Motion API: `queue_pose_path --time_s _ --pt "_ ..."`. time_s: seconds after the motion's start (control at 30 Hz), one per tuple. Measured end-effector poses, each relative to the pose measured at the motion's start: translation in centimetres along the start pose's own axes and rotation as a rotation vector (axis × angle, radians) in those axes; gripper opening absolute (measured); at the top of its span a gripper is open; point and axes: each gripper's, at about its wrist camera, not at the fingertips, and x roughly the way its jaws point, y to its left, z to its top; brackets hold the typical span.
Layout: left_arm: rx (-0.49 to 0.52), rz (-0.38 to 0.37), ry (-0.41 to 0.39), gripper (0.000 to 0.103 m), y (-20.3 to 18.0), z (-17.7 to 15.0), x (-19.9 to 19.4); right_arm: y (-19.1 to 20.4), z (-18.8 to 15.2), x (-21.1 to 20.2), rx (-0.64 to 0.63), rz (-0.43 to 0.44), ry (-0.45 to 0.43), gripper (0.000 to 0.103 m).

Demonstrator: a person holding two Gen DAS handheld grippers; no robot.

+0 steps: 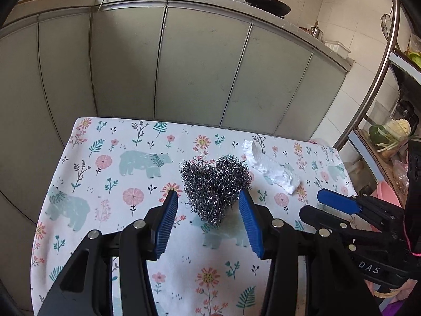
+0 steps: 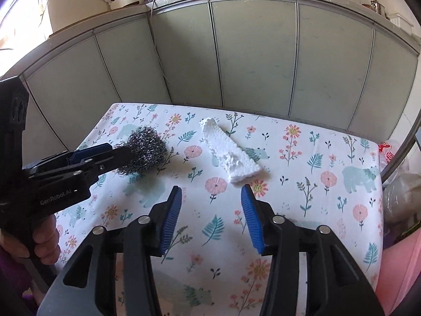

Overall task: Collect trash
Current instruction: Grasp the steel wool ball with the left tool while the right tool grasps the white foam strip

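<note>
Straddling the steel wool, left tongs gape, seemingly untouching.

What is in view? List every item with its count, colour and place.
steel wool scourer: one, silver-grey, table centre, ahead of the left gripper's open jaws
foam piece: one, white, right of the scourer, ahead of the right gripper
tablecloth: one, white floral with bears, over the table
cabinet doors: several, grey-green, behind the table
woks: two, black, on the counter
left gripper: one, black with blue pads, open
right gripper: one, black with blue pads, open
</note>
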Motion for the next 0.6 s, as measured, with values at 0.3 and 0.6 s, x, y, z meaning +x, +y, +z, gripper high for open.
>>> queue_pose_path --time_s 0.3,0.6 --pt "-0.068 -0.009 0.027 0.043 1.7 -0.2 2.2 0.0 2.4 4.0 -0.095 -0.057 0.026 0.048" --pt "-0.106 -0.035 0.051 0.040 2.2 -0.4 2.8 -1.1 2.9 5.8 -0.080 -0.088 0.034 0.048"
